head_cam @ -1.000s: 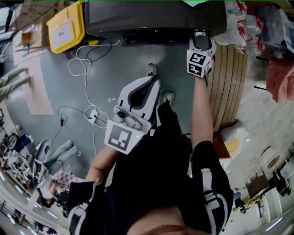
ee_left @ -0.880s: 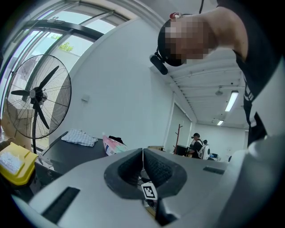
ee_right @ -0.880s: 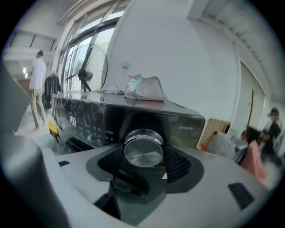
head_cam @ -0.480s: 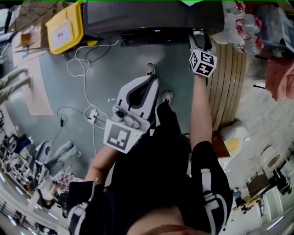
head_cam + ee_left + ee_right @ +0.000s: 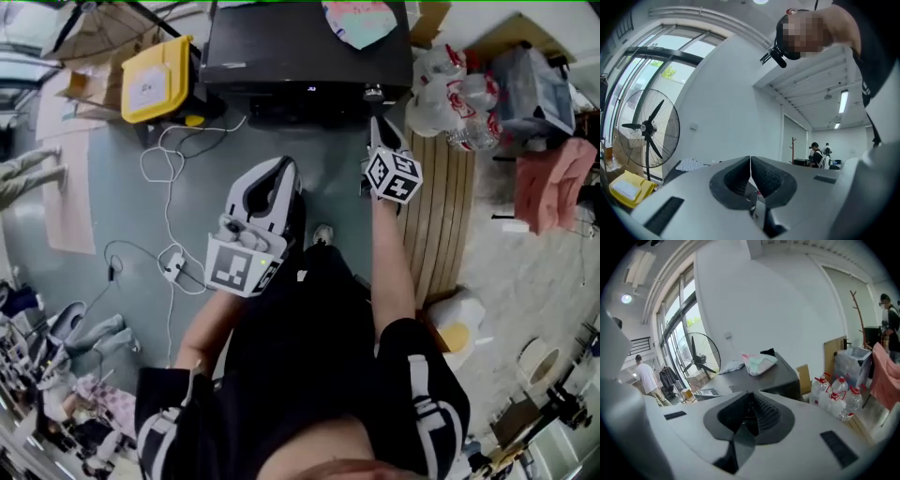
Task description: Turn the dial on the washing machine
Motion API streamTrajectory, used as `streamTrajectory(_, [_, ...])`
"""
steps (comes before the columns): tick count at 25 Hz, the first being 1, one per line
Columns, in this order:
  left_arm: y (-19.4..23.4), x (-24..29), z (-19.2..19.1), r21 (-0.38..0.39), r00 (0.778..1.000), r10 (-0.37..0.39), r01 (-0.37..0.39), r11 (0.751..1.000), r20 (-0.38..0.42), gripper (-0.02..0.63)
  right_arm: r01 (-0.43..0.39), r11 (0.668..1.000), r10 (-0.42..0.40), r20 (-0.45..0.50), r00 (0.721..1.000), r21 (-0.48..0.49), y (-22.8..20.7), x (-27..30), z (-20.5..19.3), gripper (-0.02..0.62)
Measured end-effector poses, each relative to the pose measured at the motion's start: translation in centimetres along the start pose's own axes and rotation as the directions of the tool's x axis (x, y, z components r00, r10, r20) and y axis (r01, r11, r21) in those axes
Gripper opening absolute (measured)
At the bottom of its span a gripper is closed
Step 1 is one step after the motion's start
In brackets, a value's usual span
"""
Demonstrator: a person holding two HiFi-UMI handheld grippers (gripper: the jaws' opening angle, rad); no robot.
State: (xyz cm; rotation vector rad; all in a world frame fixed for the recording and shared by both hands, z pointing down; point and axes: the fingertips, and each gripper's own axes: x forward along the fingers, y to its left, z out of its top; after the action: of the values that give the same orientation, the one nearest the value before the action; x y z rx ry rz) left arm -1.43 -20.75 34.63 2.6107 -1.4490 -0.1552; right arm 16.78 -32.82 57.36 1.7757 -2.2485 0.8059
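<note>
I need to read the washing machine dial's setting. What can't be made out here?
- Dial, head view: too small to tell apart on the washing machine's dark front.
- Dial, right gripper view: the right gripper's own body hides the front panel. Its jaws are closing, nothing between them.

A yellow bin (image 5: 157, 80) sat at eleven o'clock, a white cable (image 5: 172, 262) looped at ten, what looked like water bottles (image 5: 450, 103) clustered at one, and a pink cloth (image 5: 553, 183) lay at two.
</note>
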Motion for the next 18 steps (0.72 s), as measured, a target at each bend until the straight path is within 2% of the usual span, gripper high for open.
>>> streamTrajectory(4, [-2.4, -4.3, 3.2, 0.03, 0.998, 0.052, -0.053, 0.998, 0.026, 0.025, -0.043, 0.998, 0.046, 0.057, 0.997, -0.047, 4.3, -8.9, 4.6, 0.03])
streamTrajectory(9, [-2.8, -8.6, 6.4, 0.034, 0.996, 0.066, -0.068, 0.997, 0.063, 0.024, -0.091, 0.986, 0.11, 0.132, 0.985, -0.141, 10.8, -17.6, 8.5, 0.026])
streamTrajectory(13, [-1.6, -11.8, 7.6, 0.039, 0.995, 0.073, -0.075, 0.996, 0.066, 0.025, -0.088, 0.98, 0.123, 0.198, 0.972, -0.179, 15.2, -23.1, 9.2, 0.026])
streamTrajectory(18, [-0.8, -14.9, 7.3, 0.025, 0.996, 0.072, -0.074, 0.997, 0.048, 0.023, -0.055, 0.98, 0.098, 0.223, 0.97, -0.192, 18.5, -27.9, 7.2, 0.026])
